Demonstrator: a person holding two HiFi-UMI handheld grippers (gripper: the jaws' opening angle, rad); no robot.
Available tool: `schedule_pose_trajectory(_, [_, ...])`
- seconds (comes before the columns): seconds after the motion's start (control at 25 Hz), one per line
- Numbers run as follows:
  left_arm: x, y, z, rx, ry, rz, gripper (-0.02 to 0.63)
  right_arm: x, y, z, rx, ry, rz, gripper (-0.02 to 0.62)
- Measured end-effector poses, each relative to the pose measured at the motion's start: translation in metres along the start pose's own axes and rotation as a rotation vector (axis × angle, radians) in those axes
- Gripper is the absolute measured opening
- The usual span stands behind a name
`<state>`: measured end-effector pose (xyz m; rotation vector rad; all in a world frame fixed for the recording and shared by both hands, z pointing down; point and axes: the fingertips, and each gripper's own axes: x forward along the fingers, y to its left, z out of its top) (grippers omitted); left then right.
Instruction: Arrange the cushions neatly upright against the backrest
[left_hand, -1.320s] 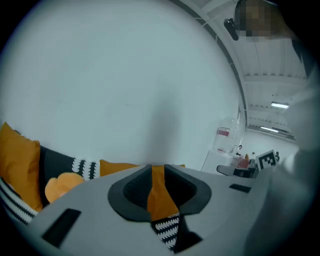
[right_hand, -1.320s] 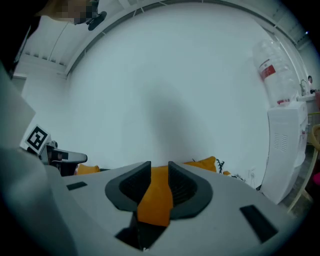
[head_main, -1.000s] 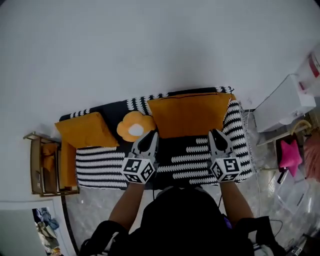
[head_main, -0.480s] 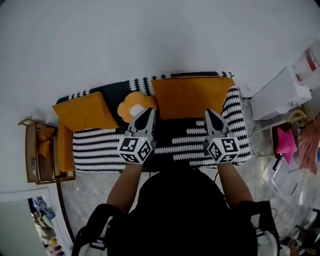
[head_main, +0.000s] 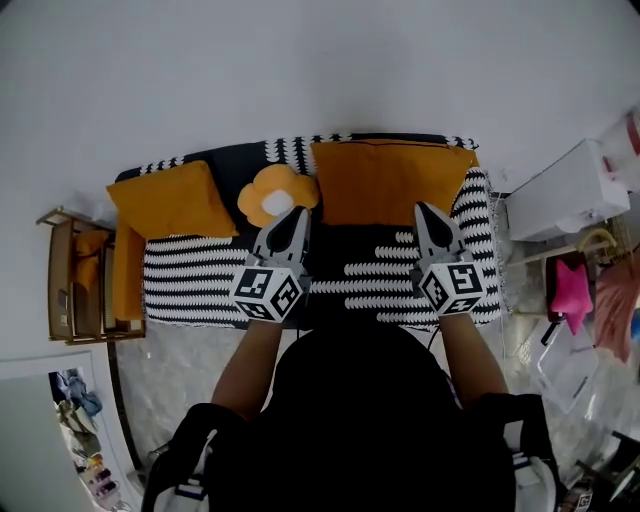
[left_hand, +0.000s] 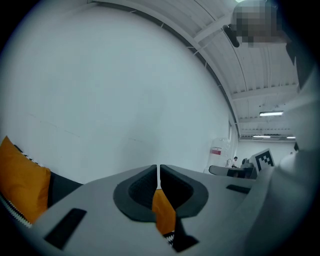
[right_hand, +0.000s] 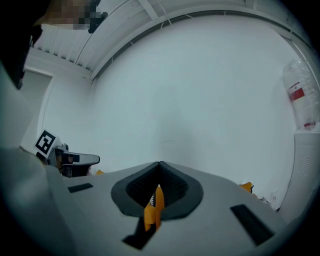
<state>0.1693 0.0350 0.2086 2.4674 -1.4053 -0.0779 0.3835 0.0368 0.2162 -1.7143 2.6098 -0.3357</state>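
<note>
Orange, soft and light, the big cushion (head_main: 388, 190) at 12 o'clock seems pinched at its lower corners by the closed left claw (head_main: 296, 216) and right claw (head_main: 427, 210).

My head camera looks steeply down from above onto the striped sofa (head_main: 200, 295) and the white wall (head_main: 300, 70) behind it, far enough off to take in the whole seat. The left gripper view rides on my left claw (head_main: 290, 214), nearly level, facing that wall just over the jaws — the right gripper view does likewise on my right claw (head_main: 428, 208). All three share the wall and the orange cushion (head_main: 385, 182); each claw camera also catches the other's marker cube (left_hand: 264, 159).
</note>
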Motion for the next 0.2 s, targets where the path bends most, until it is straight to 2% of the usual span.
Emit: schedule_pose_trajectory(0.2, [0.0037, 0.0021, 0.0010, 0.000, -0.002, 0.004, 0.034, 0.0060, -0.0019, -0.0006, -0.002, -0.003, 0.006, 0.028])
